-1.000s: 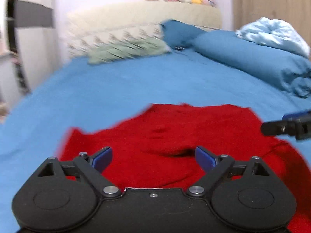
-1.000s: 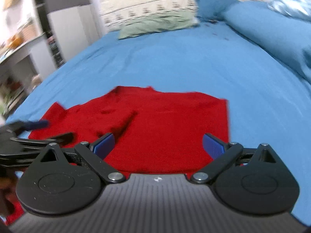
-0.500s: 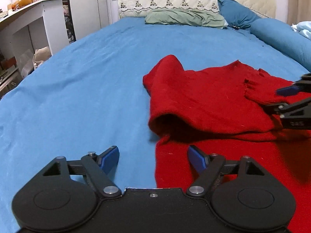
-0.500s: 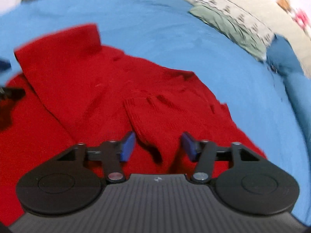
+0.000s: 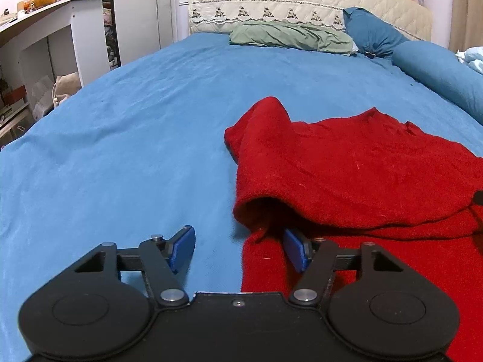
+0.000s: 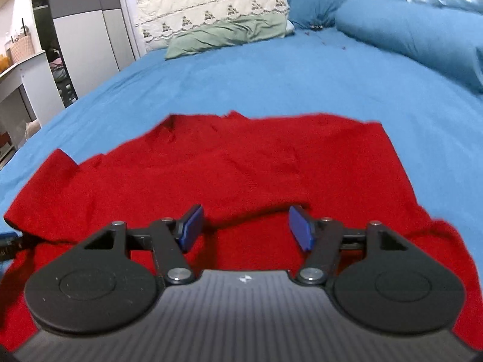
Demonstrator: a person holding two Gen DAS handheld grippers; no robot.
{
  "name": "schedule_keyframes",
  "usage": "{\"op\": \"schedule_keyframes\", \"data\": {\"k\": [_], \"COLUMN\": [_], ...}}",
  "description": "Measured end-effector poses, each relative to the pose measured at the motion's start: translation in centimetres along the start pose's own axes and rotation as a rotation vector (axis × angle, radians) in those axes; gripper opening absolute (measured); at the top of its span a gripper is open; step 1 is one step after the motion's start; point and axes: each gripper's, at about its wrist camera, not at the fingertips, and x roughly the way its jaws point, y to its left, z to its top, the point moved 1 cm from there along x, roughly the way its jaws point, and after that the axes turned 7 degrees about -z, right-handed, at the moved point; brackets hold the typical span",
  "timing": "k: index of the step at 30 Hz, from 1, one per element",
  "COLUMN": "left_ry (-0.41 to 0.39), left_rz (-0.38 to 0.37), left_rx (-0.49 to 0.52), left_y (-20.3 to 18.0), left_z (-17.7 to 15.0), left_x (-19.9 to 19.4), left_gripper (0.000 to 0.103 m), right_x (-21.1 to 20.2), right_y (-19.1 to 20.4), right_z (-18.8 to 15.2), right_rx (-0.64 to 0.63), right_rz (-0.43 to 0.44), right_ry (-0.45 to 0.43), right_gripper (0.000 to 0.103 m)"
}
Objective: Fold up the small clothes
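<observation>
A red knitted sweater [image 5: 347, 166] lies on the blue bed sheet [image 5: 120, 135], with one part folded over the rest. My left gripper [image 5: 238, 249] is open, low at the sweater's left edge; its right finger sits on the red cloth under the fold, its left finger over bare sheet. In the right wrist view the sweater [image 6: 241, 166] spreads across the sheet [image 6: 271, 75]. My right gripper [image 6: 246, 226] is open just above the sweater's near part, holding nothing. The left gripper's tip [image 6: 7, 241] shows at the far left edge.
A green pillow [image 5: 289, 34], a dark blue pillow [image 5: 371, 33] and a blue bolster [image 5: 437, 75] lie at the bed's head by a cream headboard [image 5: 302, 0]. A white desk [image 5: 45, 30] and wardrobe [image 5: 142, 15] stand left of the bed.
Both grippers stay open. The left one has moved closer to the sweater's left edge, its right finger now under the fold. The right view has swung to face the headboard, above the sweater.
</observation>
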Motion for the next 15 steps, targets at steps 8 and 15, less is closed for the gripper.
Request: {"op": "schedule_keyframes", "data": {"k": [8, 15], "left_ry": [-0.015, -0.012], "left_rz": [0.007, -0.029], "left_rx": [0.004, -0.007], "left_y": [0.0, -0.2], "left_z": [0.2, 0.3], "left_x": [0.3, 0.4], "left_gripper": [0.061, 0.023], "right_x": [1.0, 2.3], "right_y": [-2.2, -2.1], "right_z": [1.7, 2.9], "right_rx": [0.111, 0.118], "right_rz": [0.050, -0.039], "right_ry": [0.029, 0.044], "right_gripper": [0.070, 0.022]}}
